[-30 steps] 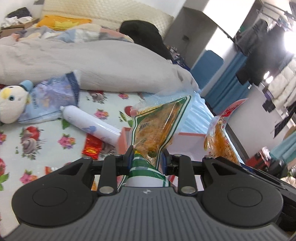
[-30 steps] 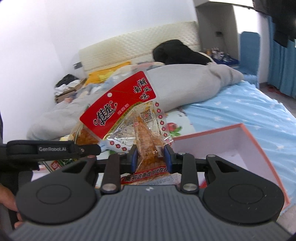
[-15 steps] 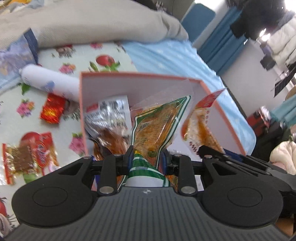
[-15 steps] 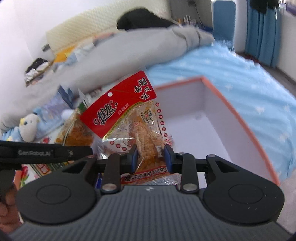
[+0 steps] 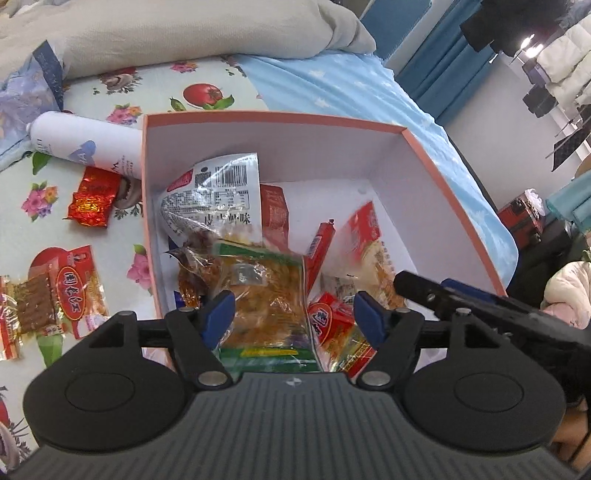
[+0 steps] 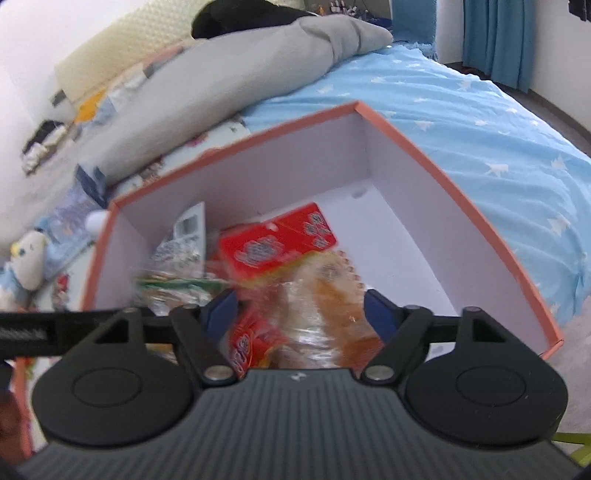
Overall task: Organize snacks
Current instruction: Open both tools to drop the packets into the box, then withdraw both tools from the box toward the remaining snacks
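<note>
An orange-rimmed white box (image 5: 436, 162) lies on the bed and holds several snack packs; it also shows in the right wrist view (image 6: 424, 151). My left gripper (image 5: 295, 314) is open above the box, the green-edged orange snack pack (image 5: 266, 291) lying loose below it. My right gripper (image 6: 299, 310) is open, and the red-topped snack pack (image 6: 280, 243), blurred, lies in the box below it. A silver pack with a barcode (image 5: 214, 199) leans on the box's left wall.
On the flowered sheet left of the box lie a white tube (image 5: 85, 147), a small red foil packet (image 5: 92, 197) and a red jerky pack (image 5: 55, 291). A grey duvet (image 5: 184, 33) lies behind. A plush toy (image 6: 22, 266) sits far left.
Both grippers opened and let go of their snack packs, which dropped into the box. Both views tilted down and moved over the box.
</note>
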Tool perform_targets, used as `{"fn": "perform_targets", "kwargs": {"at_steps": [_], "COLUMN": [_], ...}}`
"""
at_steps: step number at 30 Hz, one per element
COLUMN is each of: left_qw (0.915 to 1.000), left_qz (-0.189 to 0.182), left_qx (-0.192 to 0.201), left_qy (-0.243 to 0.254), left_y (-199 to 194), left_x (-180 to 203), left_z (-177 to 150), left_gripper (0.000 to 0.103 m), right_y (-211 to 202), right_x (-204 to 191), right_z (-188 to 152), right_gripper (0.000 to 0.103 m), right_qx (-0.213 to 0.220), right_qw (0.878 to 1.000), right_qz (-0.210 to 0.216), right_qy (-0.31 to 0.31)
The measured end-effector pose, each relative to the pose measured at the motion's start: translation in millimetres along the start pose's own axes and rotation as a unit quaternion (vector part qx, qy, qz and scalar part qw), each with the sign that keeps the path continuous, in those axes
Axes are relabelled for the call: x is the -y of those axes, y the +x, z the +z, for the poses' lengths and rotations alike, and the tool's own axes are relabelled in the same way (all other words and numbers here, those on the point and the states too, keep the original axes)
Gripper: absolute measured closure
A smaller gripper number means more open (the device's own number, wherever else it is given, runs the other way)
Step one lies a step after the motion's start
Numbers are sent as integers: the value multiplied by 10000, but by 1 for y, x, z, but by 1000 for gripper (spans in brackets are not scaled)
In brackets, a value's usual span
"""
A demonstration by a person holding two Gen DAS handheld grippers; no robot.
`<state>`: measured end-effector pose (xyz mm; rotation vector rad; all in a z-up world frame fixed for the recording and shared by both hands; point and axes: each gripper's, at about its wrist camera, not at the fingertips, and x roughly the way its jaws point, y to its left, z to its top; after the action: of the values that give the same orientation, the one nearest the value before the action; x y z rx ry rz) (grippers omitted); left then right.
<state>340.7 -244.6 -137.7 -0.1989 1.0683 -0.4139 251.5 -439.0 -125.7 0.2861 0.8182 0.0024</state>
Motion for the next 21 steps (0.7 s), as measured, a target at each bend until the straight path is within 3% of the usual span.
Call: {"fn": "perform_targets", "kwargs": {"at_steps": [10,21], "left_qw": [9982,9888], "left_qz": [6,185], "left_qx": [531,1409], "left_qy": [268,465], "left_y": [-61,-157], "left_x": [6,1], "left_z": [-8,-23], "left_gripper": [27,27], "right_y": [-50,-114], "right_x": [-22,-62], "right_z": [4,-4], "right_gripper": [27,27], "right_qx": [641,1262], "right_qw": [9979,9914], "right_qz": [6,148], "right_qy": [-93,-301]}}
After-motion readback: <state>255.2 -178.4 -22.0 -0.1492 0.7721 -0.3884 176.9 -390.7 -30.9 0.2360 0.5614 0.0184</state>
